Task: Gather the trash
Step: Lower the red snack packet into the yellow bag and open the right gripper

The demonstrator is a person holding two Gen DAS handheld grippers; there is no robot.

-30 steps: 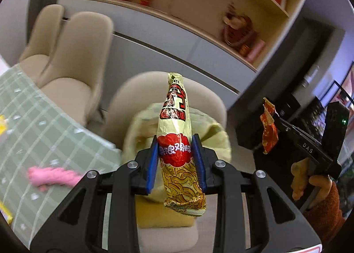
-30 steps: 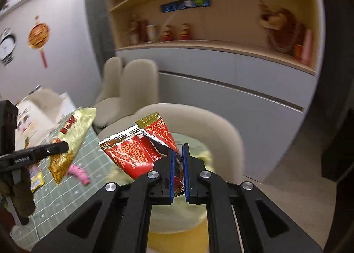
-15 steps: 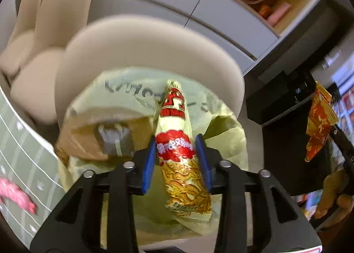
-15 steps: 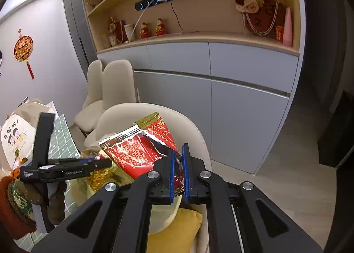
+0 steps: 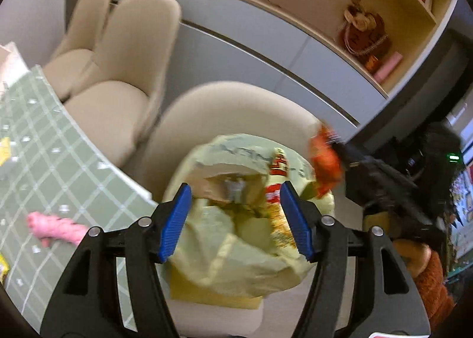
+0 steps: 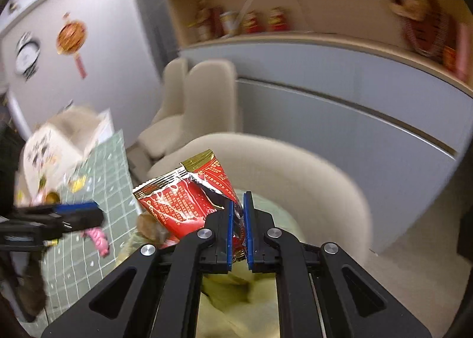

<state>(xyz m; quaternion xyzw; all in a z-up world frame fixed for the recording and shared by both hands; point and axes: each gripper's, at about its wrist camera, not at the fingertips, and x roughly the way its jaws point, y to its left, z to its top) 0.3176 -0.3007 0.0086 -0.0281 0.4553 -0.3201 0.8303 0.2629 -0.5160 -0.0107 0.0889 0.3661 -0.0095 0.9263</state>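
In the left wrist view, the left gripper (image 5: 236, 219) is seen with its jaws spread wide and nothing between them, above a pale yellow trash bag (image 5: 236, 249) that sits on a beige chair (image 5: 236, 107). A yellow and red snack wrapper (image 5: 276, 190) is seen lying in the mouth of the bag, just inside the right blue pad, though blur hides whether pad and wrapper touch. At the right, the right gripper (image 5: 340, 148) is seen near the far right rim of the bag, with a blurred red wrapper (image 5: 325, 160) at its tip. To the left, a green checked worktop (image 5: 44, 160) is seen, with a pink item (image 5: 56, 227) near its edge. In the right wrist view, the right gripper (image 6: 239, 219) is shown with its jaws pressed together on the red wrapper (image 6: 186, 199), which is held over the bag (image 6: 236, 302) and the chair (image 6: 310, 166). At the left, the left gripper (image 6: 77, 215) is seen over the worktop (image 6: 97, 190), beside the pink item (image 6: 99, 237); its jaws cannot be judged from this view.
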